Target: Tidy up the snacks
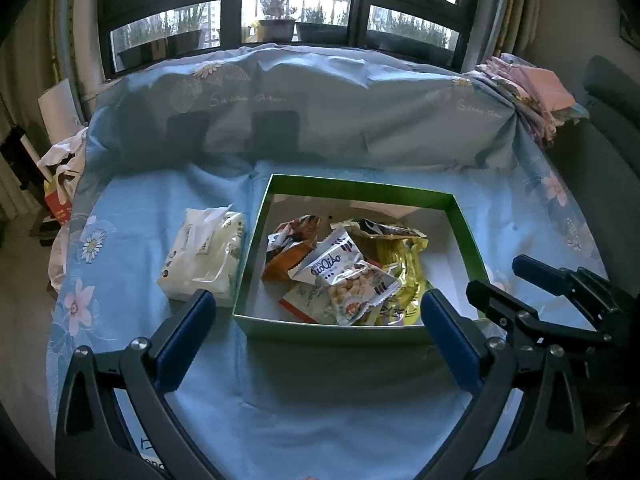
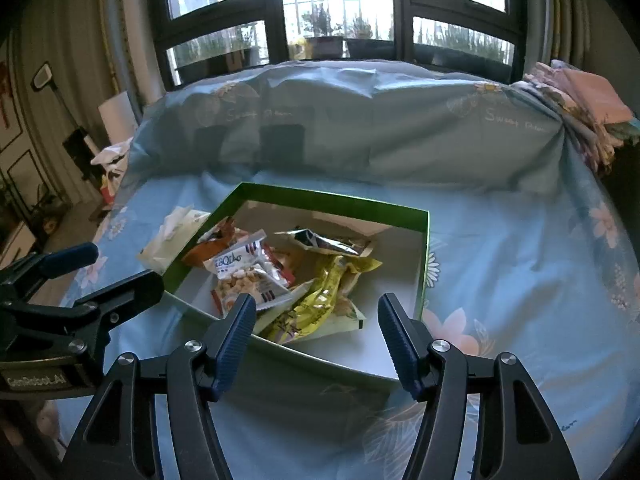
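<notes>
Currently, in the left wrist view, the left gripper [image 1: 316, 320] hovers before the green box [image 1: 256, 236], jaws apart and empty. Several snack packets [image 1: 352, 280] lie piled inside the box; a white tissue pack [image 1: 202, 258] rests just outside its left wall.

In the right wrist view, the right gripper [image 2: 316, 328] hangs over the box's near edge [image 2: 320, 360], jaws apart, holding nothing. No loose snacks show on the blue sheet [image 2: 520, 260] around the box, so gathering appears largely complete.
</notes>
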A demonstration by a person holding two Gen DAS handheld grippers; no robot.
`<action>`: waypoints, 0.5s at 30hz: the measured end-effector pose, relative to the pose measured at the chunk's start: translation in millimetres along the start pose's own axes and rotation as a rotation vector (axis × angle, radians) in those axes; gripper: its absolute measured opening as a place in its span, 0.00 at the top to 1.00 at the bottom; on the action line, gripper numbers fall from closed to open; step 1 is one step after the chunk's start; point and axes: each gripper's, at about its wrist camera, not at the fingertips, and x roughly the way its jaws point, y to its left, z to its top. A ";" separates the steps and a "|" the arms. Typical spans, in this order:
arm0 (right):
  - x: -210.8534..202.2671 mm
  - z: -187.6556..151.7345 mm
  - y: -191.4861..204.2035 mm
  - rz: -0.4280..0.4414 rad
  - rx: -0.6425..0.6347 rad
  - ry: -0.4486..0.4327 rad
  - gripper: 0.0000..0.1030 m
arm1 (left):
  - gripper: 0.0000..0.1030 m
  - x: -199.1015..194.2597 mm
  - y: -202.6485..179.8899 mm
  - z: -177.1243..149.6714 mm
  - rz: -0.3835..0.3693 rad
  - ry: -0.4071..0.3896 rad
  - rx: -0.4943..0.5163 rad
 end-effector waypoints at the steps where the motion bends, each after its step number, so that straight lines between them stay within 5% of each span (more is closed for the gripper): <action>1: 0.1 -0.1 -0.1 -0.001 0.000 0.001 0.38 | 0.00 0.2 -0.1 -0.1 0.001 0.000 -0.001; 15: 6.1 0.2 -3.1 -0.009 0.002 0.016 0.38 | 0.00 9.6 1.7 1.5 0.014 0.024 0.003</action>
